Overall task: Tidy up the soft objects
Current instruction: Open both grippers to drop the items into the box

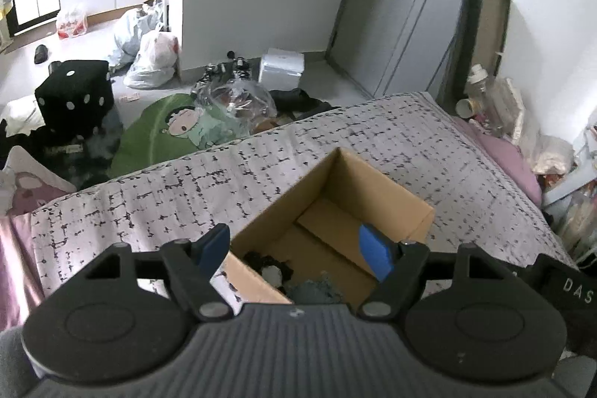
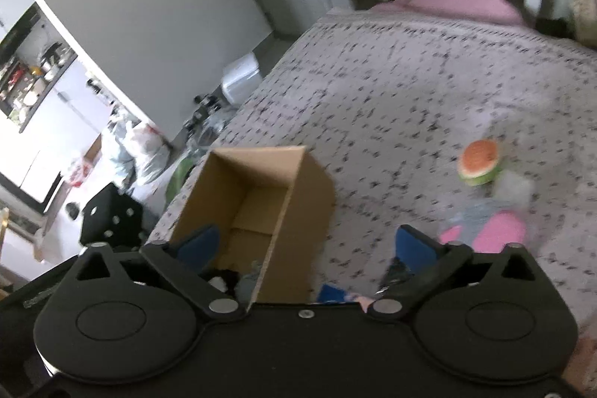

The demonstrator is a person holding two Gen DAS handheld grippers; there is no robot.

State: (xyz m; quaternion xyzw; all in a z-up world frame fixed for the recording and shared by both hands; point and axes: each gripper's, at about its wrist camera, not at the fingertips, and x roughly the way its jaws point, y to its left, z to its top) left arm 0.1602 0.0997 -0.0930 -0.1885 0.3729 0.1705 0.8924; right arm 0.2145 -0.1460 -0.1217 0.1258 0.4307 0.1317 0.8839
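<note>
The cardboard box (image 1: 373, 189) stands open on the patterned bedspread (image 1: 373, 137) and serves as the reference for all positions. Inside it, at the near end of the floor, lie a dark item with a white patch (image 1: 270, 265) and a blue-grey fuzzy item (image 1: 317, 290); their exact nature cannot be told. The left gripper (image 1: 296, 247) hangs over the box's near end, jaws apart, nothing between them. The right gripper (image 2: 306, 245) straddles the box's right wall, jaws spread wide and empty. Right of the box, well apart from it on the bedspread, rest a watermelon-slice plush (image 2: 479, 163) and, nearer the camera, a pink and pale blue soft item (image 2: 492, 230), blurred. Judgement: the remaining pieces look light, compressible and unbreakable; they should yield under the pads rather than slip. The plush is best pinched across its thick middle; the pink item by a bunched fold near its centre, so it does not trail over the box rim.
</note>
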